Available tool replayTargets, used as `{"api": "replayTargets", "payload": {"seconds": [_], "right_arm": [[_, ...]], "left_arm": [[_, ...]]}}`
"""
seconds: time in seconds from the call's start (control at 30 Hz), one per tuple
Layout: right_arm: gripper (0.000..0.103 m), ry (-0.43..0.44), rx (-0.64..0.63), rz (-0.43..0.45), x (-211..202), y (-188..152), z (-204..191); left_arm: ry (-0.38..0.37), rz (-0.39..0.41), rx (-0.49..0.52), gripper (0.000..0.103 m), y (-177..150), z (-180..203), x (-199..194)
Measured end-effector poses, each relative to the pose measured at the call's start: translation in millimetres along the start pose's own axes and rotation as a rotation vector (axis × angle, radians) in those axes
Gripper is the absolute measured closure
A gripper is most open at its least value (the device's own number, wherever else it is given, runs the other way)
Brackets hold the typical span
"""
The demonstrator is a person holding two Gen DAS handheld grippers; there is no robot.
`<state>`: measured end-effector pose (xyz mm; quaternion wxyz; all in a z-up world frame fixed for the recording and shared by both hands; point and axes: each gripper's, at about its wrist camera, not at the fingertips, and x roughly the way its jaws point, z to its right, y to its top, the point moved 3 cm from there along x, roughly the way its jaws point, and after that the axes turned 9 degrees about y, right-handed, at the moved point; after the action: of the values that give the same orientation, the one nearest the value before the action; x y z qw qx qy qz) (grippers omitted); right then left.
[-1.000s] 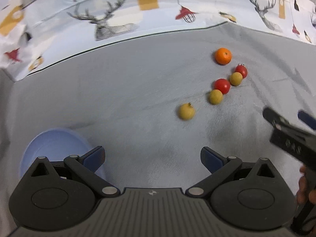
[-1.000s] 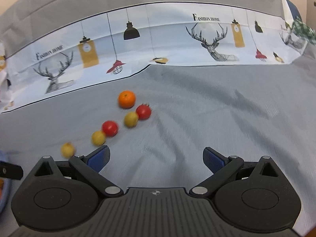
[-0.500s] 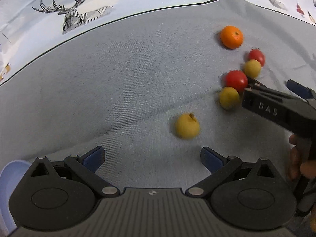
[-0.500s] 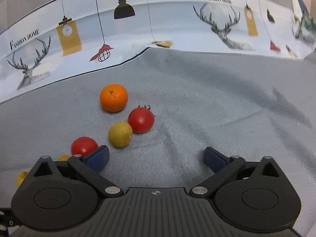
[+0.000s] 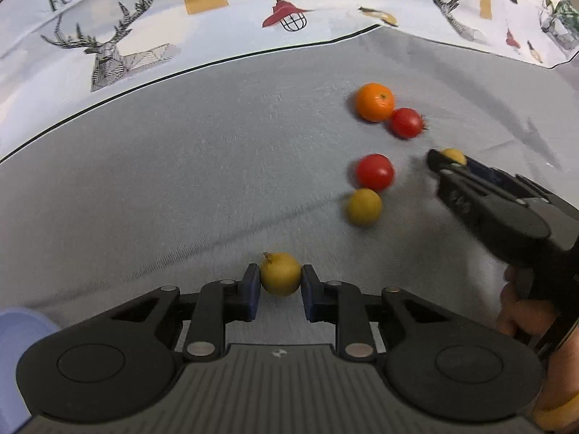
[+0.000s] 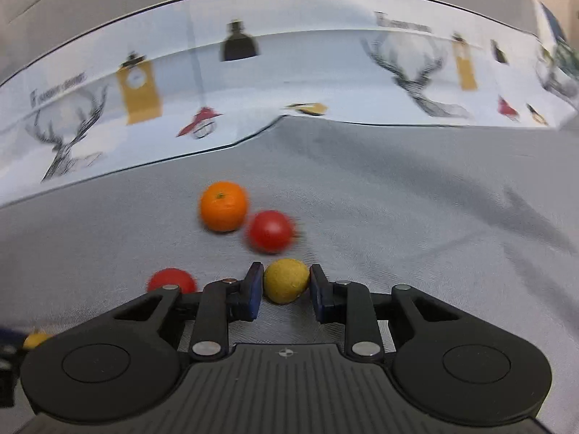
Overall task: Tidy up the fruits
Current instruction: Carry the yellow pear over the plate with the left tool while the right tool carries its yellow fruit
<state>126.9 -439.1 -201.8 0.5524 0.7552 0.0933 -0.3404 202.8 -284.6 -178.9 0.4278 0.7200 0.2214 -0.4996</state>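
A yellow fruit with a stem lies on the grey cloth between the blue pads of my left gripper, whose jaws are closing and press both its sides. In the right wrist view my right gripper is closing the same way on a smooth yellow fruit, pads touching it. The left wrist view shows that right gripper from the side with a bit of yellow at its tips. Loose on the cloth are an orange, two red tomatoes and another yellow fruit.
A pale blue bowl sits at the lower left edge of the left wrist view. A printed white cloth with deer and lamps runs along the back. A person's hand holds the right gripper's handle.
Both grippers dropped toward the cloth and went from wide open to closed, the left on the stemmed yellow fruit, the right on the smooth yellow one beside the tomato.
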Motion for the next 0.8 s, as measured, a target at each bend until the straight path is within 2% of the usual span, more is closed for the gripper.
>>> {"api": "replayTargets", "payload": {"seconds": [0.13,0.3,0.43,0.67,0.8], "right_arm": [[0.075,-0.011,0.042,0.024,-39.9,4.2,12.4],[0.075,0.059,0.047,0.045,-111.8,-0.1,0.8],[0.074,0.172,0.013,0.002,-171.1,-18.3,-28.6],[0.074,0.420,-0.047,-0.103,-247.6,-40.0,-102.2],[0.074,0.512,-0.101,-0.093,-287.3,-40.5,-144.0]], "left_arm": [[0.002,0.019,-0.018,0.077,-22.3,-7.9,-45.2],[-0.010,0.011,-0.063,0.077,-62.5,-28.2,-107.6],[0.001,-0.013,-0.104,0.077,-95.2,-47.9,-150.7],[0.086,0.014,-0.163,0.077,-157.2,-91.7,-219.8],[0.116,0.032,-0.218,0.077,-192.1,-118.8,-245.9]]}}
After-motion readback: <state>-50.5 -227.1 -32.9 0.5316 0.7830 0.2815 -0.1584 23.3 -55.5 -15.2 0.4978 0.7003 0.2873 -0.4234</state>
